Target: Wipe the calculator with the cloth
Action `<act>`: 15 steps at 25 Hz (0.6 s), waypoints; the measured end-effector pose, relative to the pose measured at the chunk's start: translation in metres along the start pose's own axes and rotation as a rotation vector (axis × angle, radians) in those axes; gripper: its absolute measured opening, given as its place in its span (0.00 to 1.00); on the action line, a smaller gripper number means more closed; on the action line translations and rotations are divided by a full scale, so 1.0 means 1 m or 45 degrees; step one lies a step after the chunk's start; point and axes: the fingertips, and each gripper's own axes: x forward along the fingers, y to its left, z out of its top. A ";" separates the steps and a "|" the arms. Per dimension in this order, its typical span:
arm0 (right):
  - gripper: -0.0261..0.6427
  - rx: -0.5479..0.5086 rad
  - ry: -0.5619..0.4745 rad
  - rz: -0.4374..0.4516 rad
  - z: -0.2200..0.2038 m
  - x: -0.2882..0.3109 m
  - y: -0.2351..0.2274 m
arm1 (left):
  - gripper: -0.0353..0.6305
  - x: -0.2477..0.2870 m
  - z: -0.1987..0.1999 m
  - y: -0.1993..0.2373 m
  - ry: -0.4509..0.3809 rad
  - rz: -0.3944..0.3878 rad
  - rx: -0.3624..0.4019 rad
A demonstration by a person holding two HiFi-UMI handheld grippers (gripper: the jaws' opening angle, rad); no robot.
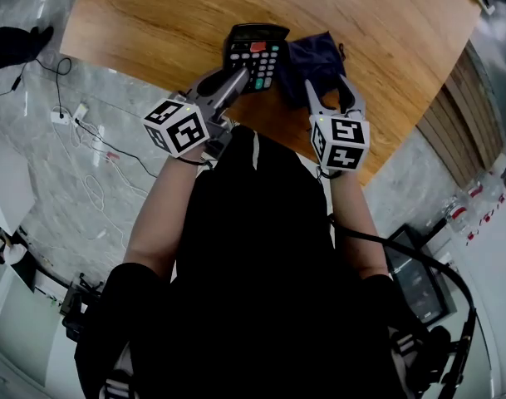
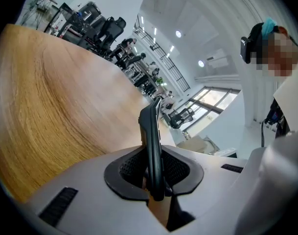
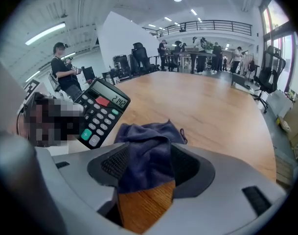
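Note:
A black calculator (image 1: 254, 56) with a red key is held tilted off the wooden table (image 1: 153, 23). My left gripper (image 1: 236, 80) is shut on its lower edge. In the left gripper view the calculator (image 2: 151, 146) stands edge-on between the two pads. A dark blue cloth (image 1: 315, 61) lies crumpled on the table just right of the calculator. My right gripper (image 1: 331, 94) stands open around the cloth's near end. In the right gripper view the cloth (image 3: 146, 153) lies between the wide jaws, draped against the left pad, and the calculator (image 3: 102, 111) faces me at the left.
The table's curved near edge (image 1: 277, 135) runs just under both grippers. Cables and a power strip (image 1: 78, 119) lie on the grey floor at the left. Office chairs (image 3: 266, 77) and people stand beyond the far side of the table (image 3: 202, 106).

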 end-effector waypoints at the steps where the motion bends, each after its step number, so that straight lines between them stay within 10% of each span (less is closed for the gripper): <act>1: 0.35 -0.002 0.015 0.006 -0.004 0.004 0.001 | 0.16 0.000 -0.001 0.001 0.002 0.000 -0.003; 15: 0.37 -0.084 0.042 -0.061 -0.010 0.041 0.008 | 0.16 0.000 -0.008 0.003 0.012 -0.005 -0.040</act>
